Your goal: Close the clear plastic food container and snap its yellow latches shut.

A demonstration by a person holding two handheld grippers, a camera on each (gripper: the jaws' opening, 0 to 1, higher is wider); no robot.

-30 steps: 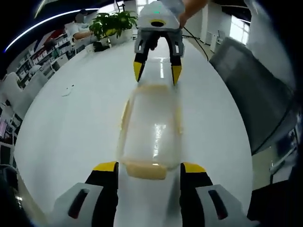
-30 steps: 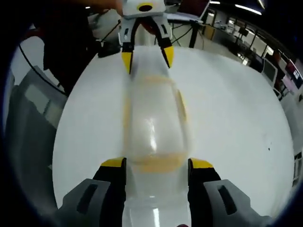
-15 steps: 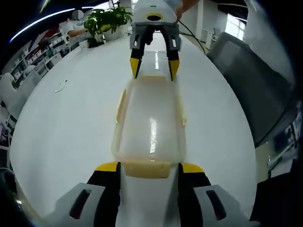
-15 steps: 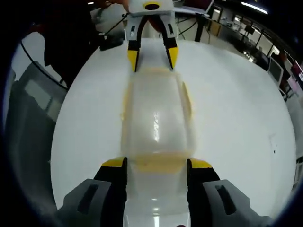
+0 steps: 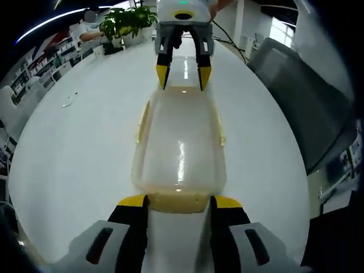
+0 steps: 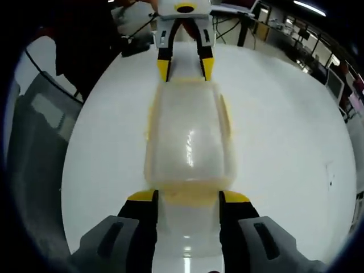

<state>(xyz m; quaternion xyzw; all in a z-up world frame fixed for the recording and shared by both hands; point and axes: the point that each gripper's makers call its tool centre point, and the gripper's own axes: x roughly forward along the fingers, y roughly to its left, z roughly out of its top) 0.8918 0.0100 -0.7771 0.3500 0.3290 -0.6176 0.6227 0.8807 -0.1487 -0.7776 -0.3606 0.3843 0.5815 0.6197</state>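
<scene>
A clear plastic food container [image 5: 180, 142] [image 6: 189, 136] lies lengthwise on the white table [image 5: 74, 153], its lid resting on top. Pale yellow latches sit at both ends and along the long sides [image 5: 140, 122]. My left gripper [image 5: 180, 202] is open, its yellow-tipped jaws flanking the near end latch [image 5: 177, 201]. At the opposite end stands my right gripper [image 5: 183, 73], also open. In the right gripper view, my right gripper [image 6: 187, 197] straddles its end latch [image 6: 187, 196], and the left gripper [image 6: 185, 67] faces it from the far end.
A grey chair [image 5: 301, 96] stands beside the table, also seen as the grey chair [image 6: 34, 131]. Potted plants [image 5: 128, 23] and a seated person are at the table's far end. A small object [image 5: 71, 99] lies on the table. Desks with monitors [image 6: 335, 79] fill the room beyond.
Both cameras have come closer to the container, so each gripper now sits tight against its end latch. The jaws of both stand slightly narrower than before.
</scene>
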